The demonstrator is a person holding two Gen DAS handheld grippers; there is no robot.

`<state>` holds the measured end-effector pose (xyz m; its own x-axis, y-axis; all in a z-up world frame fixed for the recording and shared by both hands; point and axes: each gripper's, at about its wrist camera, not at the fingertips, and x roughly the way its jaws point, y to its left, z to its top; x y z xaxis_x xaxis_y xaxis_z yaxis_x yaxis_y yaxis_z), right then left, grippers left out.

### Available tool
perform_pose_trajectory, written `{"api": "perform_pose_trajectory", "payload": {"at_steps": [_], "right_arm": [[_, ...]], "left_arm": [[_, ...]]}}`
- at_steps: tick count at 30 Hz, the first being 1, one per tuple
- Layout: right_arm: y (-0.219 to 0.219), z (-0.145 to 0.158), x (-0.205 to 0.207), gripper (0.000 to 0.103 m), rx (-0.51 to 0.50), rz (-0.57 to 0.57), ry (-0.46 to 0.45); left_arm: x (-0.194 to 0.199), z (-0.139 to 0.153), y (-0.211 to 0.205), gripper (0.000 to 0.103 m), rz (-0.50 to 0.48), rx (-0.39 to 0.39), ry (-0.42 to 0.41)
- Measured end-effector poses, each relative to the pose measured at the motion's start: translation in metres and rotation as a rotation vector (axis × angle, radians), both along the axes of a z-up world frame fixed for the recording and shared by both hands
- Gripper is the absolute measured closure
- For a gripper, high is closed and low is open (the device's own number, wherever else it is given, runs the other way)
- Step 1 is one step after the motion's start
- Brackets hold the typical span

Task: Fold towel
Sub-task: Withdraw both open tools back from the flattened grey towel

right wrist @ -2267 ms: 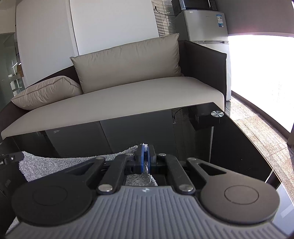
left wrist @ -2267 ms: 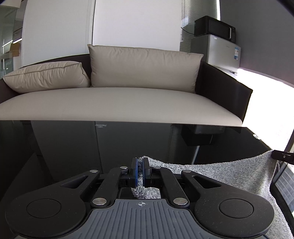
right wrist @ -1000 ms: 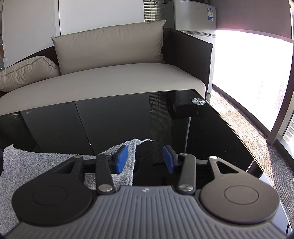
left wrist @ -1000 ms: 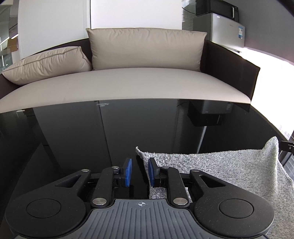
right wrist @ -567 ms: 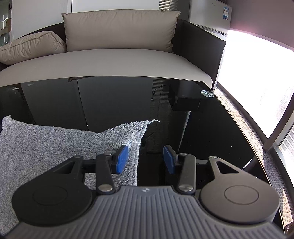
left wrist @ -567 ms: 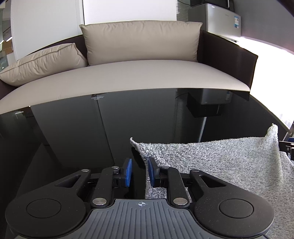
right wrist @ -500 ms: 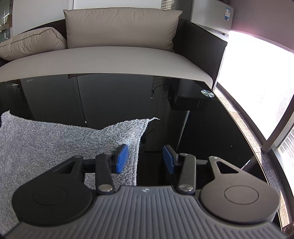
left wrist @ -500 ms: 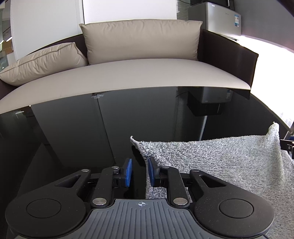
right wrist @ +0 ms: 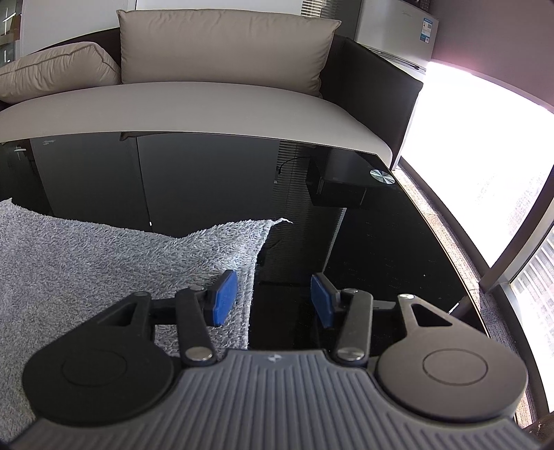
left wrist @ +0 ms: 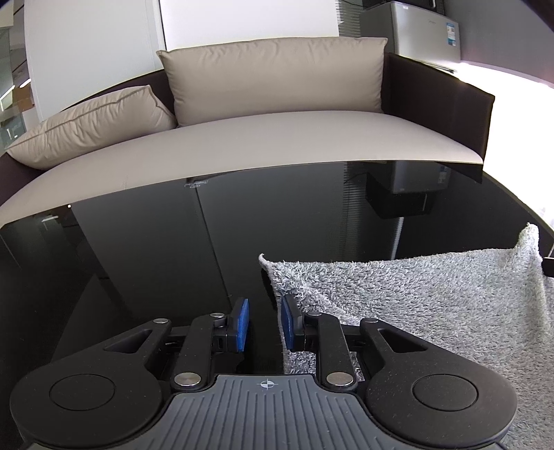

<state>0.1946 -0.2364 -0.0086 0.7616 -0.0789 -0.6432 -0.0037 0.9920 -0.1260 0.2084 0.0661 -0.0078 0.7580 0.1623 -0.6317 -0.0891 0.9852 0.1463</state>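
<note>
A grey fluffy towel (left wrist: 432, 297) lies flat on the glossy black table (left wrist: 138, 263). In the left wrist view it fills the lower right, its left edge running under my right finger. My left gripper (left wrist: 265, 323) is open and empty, just above the towel's left edge. In the right wrist view the towel (right wrist: 104, 263) fills the lower left, with a pointed corner toward the middle. My right gripper (right wrist: 273, 297) is wide open and empty over the towel's right edge; its left finger is above the cloth.
A beige sofa (left wrist: 259, 138) with two cushions stands past the table's far edge. A small round metal disc (right wrist: 382, 175) lies near the table's far right corner. A fridge (right wrist: 398, 31) and a bright window are at the right.
Both grippers were shut on towel corners 2.3 s ago; they have since opened and drawn back. The towel now lies flat, and more of it shows in both views.
</note>
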Motion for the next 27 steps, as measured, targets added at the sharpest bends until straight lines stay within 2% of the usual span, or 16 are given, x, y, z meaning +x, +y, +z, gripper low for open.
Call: {"api": "perform_pose_trajectory", "payload": {"at_steps": [10, 13, 19, 21, 22, 25, 27], "right_arm": [[-0.0018, 0.0009, -0.0035, 0.053, -0.023, -0.038, 0.006], [-0.0064, 0.0005, -0.0046, 0.052, 0.008, -0.046, -0.001], [-0.0086, 0.0005, -0.0064, 0.051, 0.028, -0.046, -0.008], [-0.0084, 0.0006, -0.0066, 0.05, 0.03, -0.049, -0.011], [-0.0083, 0.0005, -0.0067, 0.045, 0.029, -0.051, -0.012], [-0.009, 0.0006, -0.0076, 0.042, 0.032, -0.056, -0.018], [-0.0099, 0.0007, -0.0076, 0.041, 0.039, -0.056, -0.017]], "left_arm": [[-0.003, 0.0015, 0.0013, 0.083, 0.024, 0.012, 0.002], [-0.0052, 0.0032, 0.0069, 0.083, 0.019, -0.048, -0.004], [-0.0078, 0.0059, 0.009, 0.065, 0.027, -0.067, -0.01], [-0.0088, 0.0069, 0.0082, 0.055, 0.03, -0.061, -0.014], [-0.0093, 0.0073, 0.0078, 0.054, 0.032, -0.058, -0.016], [-0.0098, 0.0089, 0.0083, 0.052, 0.034, -0.066, -0.016], [-0.01, 0.0097, 0.0091, 0.044, 0.038, -0.071, -0.016]]}}
